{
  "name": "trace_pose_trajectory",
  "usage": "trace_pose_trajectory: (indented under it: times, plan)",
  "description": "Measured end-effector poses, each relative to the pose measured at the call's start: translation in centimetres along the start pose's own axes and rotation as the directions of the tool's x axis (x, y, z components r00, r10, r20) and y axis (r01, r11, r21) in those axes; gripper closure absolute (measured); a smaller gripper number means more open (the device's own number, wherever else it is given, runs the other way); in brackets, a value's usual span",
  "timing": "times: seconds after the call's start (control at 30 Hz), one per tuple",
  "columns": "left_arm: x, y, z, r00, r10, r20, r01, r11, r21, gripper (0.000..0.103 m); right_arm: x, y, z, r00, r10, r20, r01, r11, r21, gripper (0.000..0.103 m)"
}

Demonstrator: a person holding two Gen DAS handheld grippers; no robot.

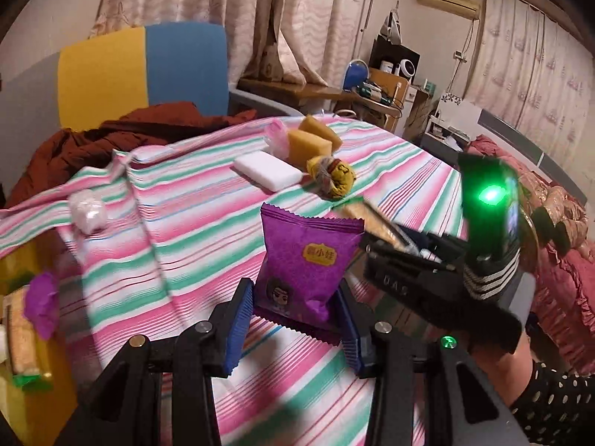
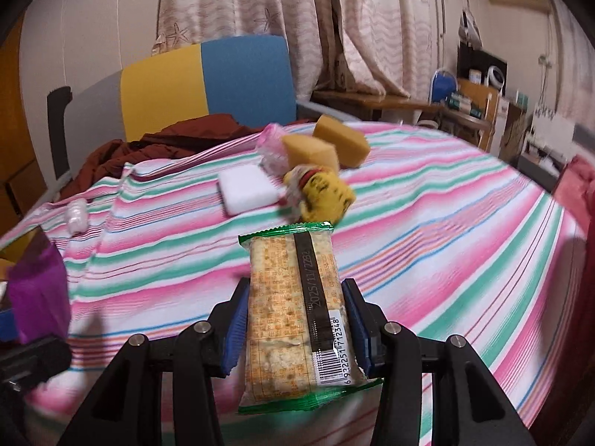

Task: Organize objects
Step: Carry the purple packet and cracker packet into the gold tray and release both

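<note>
My left gripper (image 1: 293, 329) is shut on a purple snack packet (image 1: 306, 262) and holds it above the striped cloth (image 1: 178, 252). My right gripper (image 2: 295, 329) is shut on a green-edged cracker packet (image 2: 293, 308), held upright above the cloth (image 2: 427, 241). In the left wrist view the right gripper (image 1: 401, 252) shows to the right with the cracker packet (image 1: 372, 219). In the right wrist view the purple packet (image 2: 35, 290) shows at the far left. At the far side lie a white block (image 1: 267, 173), two yellow sponges (image 1: 310, 143), a pink wrapped item (image 1: 277, 137) and a yellow bundle (image 1: 333, 176).
A small white wrapped item (image 1: 87, 210) lies on the cloth at left. A yellow container (image 1: 26, 319) at the left edge holds cracker and purple packets. A brown garment (image 1: 111, 137) and a yellow-blue chair back (image 1: 145, 70) stand behind. A red bedspread (image 1: 557, 260) is at right.
</note>
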State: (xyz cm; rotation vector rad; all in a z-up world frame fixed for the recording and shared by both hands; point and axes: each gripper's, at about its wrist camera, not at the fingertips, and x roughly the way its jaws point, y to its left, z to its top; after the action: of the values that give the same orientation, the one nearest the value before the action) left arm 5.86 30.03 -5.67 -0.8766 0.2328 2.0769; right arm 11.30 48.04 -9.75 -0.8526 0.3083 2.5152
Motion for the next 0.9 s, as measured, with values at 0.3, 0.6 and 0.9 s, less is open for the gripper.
trace_pose_trajectory:
  times: [0.3, 0.6, 0.9]
  plan:
    - [-5.8, 2.6, -0.7, 0.993, 0.063, 0.098, -0.064, 0.998, 0.003, 0.06, -2.1, 5.0, -1.0, 0.992, 0.124, -0.029, -0.125, 0.991, -0.056, 0.055]
    - [-9.0, 8.4, -3.3, 0.988, 0.132, 0.074, -0.121, 0.983, -0.139, 0.06, -5.7, 11.8, 0.8, 0.954, 0.298, 0.001, -0.296, 0.946, -0.13, 0.055]
    - [-13.0, 13.8, -6.7, 0.968, 0.249, 0.035, -0.234, 0.941, -0.245, 0.06, -8.5, 19.9, 0.1, 0.876, 0.472, -0.096, -0.481, 0.845, -0.235, 0.055]
